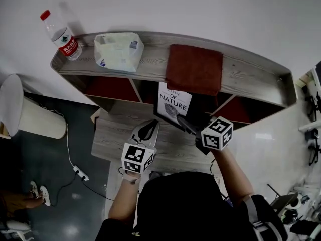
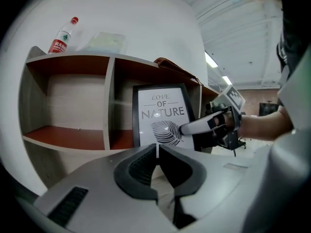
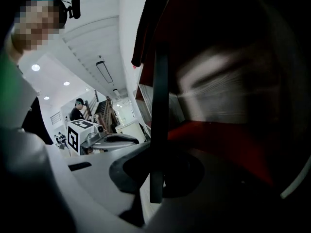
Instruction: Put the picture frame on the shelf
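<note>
The black picture frame [image 1: 172, 106], whose white print reads "Love of Nature", stands upright at the mouth of the shelf's [image 1: 251, 77] middle compartment. My right gripper [image 1: 186, 124] is shut on the frame's right edge, and in the right gripper view that edge [image 3: 158, 106] runs as a dark bar up between the jaws. In the left gripper view the frame [image 2: 163, 115] faces me with the right gripper [image 2: 187, 128] on its side. My left gripper [image 1: 145, 132] hovers over the desk just in front of the frame, its jaws shut with nothing in them.
On the shelf top lie a water bottle [image 1: 61, 34], a tissue pack [image 1: 118, 50] and a dark red cloth [image 1: 194, 68]. The left compartments [image 2: 73, 106] hold nothing. A wooden desk [image 1: 113, 139] sits below, with a white cylinder [image 1: 25, 114] to the left.
</note>
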